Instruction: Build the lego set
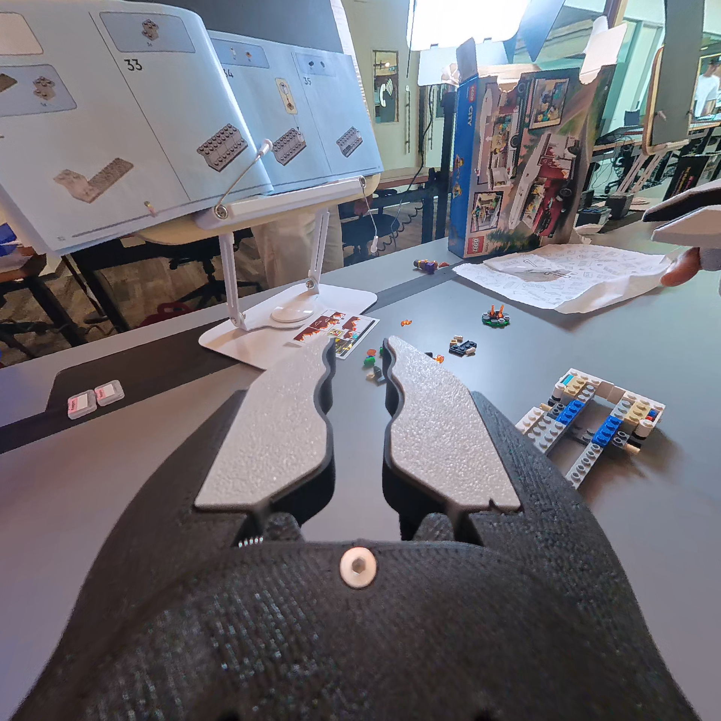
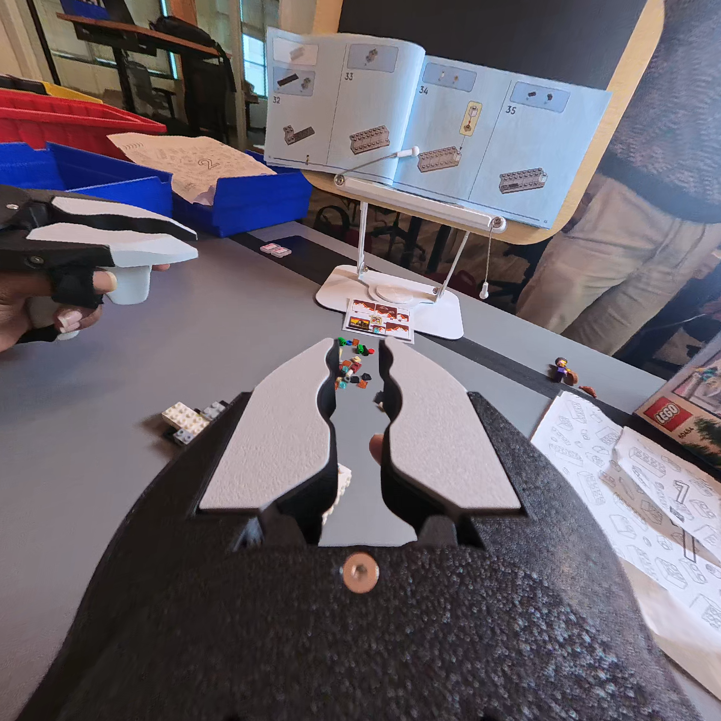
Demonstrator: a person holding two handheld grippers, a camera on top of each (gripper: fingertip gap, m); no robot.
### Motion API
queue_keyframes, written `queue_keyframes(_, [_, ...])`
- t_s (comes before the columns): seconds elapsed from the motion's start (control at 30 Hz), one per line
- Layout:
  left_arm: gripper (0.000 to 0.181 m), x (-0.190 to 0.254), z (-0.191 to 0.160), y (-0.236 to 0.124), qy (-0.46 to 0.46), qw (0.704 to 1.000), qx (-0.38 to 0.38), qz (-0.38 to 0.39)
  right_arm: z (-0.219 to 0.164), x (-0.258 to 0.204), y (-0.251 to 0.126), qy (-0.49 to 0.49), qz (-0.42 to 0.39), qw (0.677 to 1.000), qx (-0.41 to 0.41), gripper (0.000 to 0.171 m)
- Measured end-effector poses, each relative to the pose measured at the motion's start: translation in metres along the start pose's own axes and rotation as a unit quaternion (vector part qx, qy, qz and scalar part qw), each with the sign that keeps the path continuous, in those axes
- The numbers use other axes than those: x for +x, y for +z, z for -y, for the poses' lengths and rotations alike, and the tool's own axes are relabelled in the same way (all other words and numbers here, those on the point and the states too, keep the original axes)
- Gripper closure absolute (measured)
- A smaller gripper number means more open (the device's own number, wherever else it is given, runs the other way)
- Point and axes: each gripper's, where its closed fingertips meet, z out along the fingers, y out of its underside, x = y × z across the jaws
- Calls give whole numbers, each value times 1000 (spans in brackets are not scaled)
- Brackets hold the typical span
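My left gripper [image 1: 359, 347] is open and empty above the grey table [image 1: 507, 585]. Just beyond its tips lies a scatter of small loose Lego pieces [image 1: 373, 363]. A partly built model of white, tan, grey and blue bricks [image 1: 593, 417] sits to its right. My right gripper [image 2: 359, 347] is open and empty, and the same loose pieces [image 2: 353, 370] show between its tips. The model [image 2: 187, 421] is mostly hidden under this gripper. The open instruction booklet [image 2: 429, 113] rests on a white stand [image 2: 390, 296]. The left gripper [image 2: 195, 244] shows at the left, held by a hand.
A sticker sheet [image 1: 339, 335] lies on the stand's base. A small campfire build [image 1: 495, 316], dark plate pieces [image 1: 462, 347] and a minifigure [image 1: 427, 266] lie farther back. The Lego box [image 1: 522, 156] and paper bags [image 2: 632, 487] are on the right, blue and red bins [image 2: 242, 199] on the left. A person [image 2: 624, 242] stands behind the table. About 20 cm separates my left fingertips from my right. The small campfire build [image 1: 495, 316] is closer to my right gripper, around 20 cm from its tips; the left tips are 25 cm off.
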Motion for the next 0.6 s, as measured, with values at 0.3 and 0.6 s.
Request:
queue_keyframes(0.3, [159, -4, -5, 1, -8, 1000, -6, 0, -47, 7, 24, -26, 37, 999, -26, 152])
queue_keyframes(0.6, [158, -7, 10, -4, -27, 999, 22, -10, -51, 13, 24, 22, 48, 998, -18, 148])
